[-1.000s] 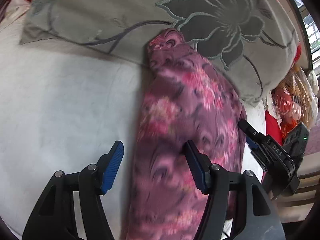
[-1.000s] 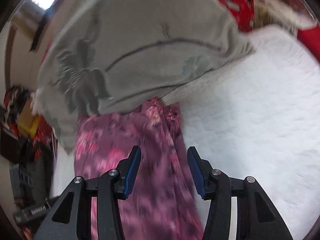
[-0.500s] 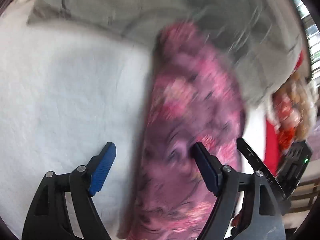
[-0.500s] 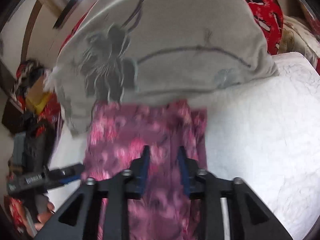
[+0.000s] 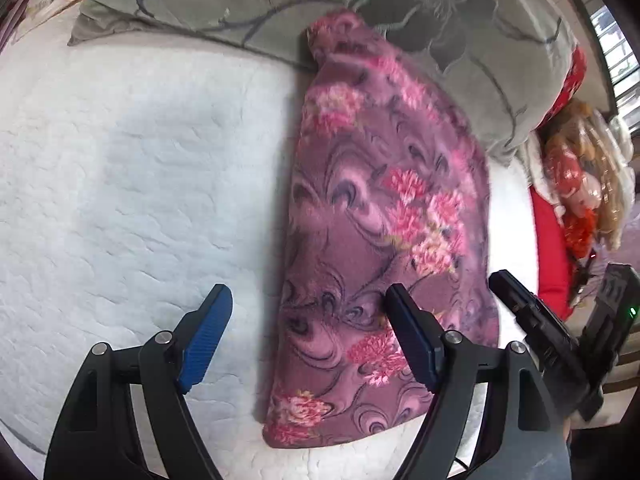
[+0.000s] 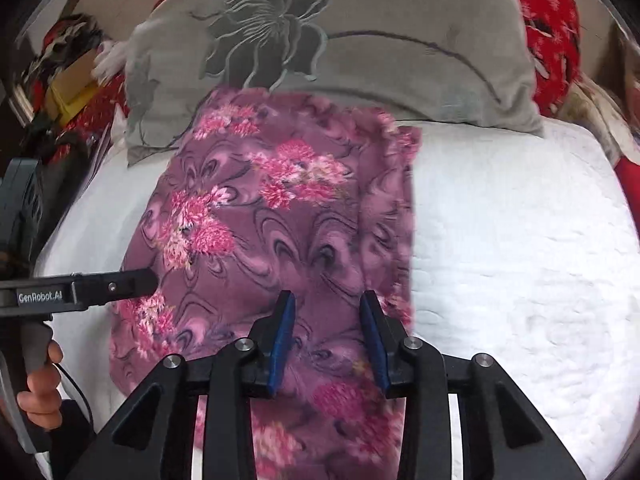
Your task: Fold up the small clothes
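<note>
A purple garment with pink flowers (image 5: pixel 380 220) lies folded lengthwise on the white quilted bed (image 5: pixel 120 180), its far end against a grey pillow. It also shows in the right wrist view (image 6: pixel 272 216). My left gripper (image 5: pixel 308 320) is open and empty, hovering over the garment's left edge near its near end. My right gripper (image 6: pixel 326 320) is open with a narrower gap, empty, above the garment's near right part. The left gripper's finger (image 6: pixel 120 284) reaches in from the left in the right wrist view; the right gripper's body (image 5: pixel 536 328) shows in the left wrist view.
A grey pillow with a dark flower pattern (image 6: pixel 340 36) lies behind the garment. Red fabric (image 6: pixel 552 28) sits at the far right. Clutter with a doll (image 5: pixel 580 188) is beside the bed. White quilt (image 6: pixel 520 240) extends to the right.
Both grippers have drawn back and up from the garment. The right gripper narrowed, then opened a little. The garment lies flatter and wider on the bed.
</note>
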`<state>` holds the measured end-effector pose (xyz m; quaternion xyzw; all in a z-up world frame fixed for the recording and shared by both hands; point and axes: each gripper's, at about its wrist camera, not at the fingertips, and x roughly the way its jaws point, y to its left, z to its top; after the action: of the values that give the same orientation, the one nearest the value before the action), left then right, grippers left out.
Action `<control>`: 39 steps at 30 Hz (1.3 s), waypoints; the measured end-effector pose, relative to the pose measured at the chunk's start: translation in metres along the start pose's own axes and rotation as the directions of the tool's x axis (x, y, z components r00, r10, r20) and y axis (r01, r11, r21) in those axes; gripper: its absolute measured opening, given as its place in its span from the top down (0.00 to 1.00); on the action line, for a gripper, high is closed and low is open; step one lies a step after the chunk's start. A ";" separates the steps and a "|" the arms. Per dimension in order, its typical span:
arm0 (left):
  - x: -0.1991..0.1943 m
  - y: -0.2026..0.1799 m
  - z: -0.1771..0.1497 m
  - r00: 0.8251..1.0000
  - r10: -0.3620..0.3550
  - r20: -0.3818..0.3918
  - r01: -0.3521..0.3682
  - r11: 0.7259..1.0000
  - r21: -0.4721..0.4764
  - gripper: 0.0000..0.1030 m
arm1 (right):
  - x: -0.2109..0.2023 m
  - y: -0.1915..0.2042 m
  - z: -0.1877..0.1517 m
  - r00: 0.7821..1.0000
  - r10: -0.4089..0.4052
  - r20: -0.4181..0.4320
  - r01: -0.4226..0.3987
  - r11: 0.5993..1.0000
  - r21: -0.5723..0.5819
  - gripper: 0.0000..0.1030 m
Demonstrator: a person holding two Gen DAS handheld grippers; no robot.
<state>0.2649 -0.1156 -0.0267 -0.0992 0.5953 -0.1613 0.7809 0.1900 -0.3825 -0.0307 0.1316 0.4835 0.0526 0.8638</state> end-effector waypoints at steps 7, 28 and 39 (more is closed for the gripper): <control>0.002 0.030 0.017 0.995 -0.101 -0.028 0.098 0.992 -0.081 0.23 | 0.011 -0.080 0.006 0.986 0.164 0.036 -0.166 0.914 0.369 0.50; 0.027 -0.010 0.033 0.986 -0.166 -0.033 0.164 0.985 -0.052 0.72 | 0.042 -0.052 0.021 0.962 0.250 0.110 -0.273 0.908 0.318 0.79; -0.027 -0.008 0.011 0.989 -0.143 0.034 0.143 0.990 -0.010 0.77 | -0.009 -0.008 0.011 0.960 0.233 0.156 -0.268 0.928 0.260 0.81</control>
<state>0.2682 -0.1129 0.0037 -0.1493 0.5747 -0.2114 0.7764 0.1943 -0.3942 -0.0205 0.3156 0.4112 0.0856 0.8509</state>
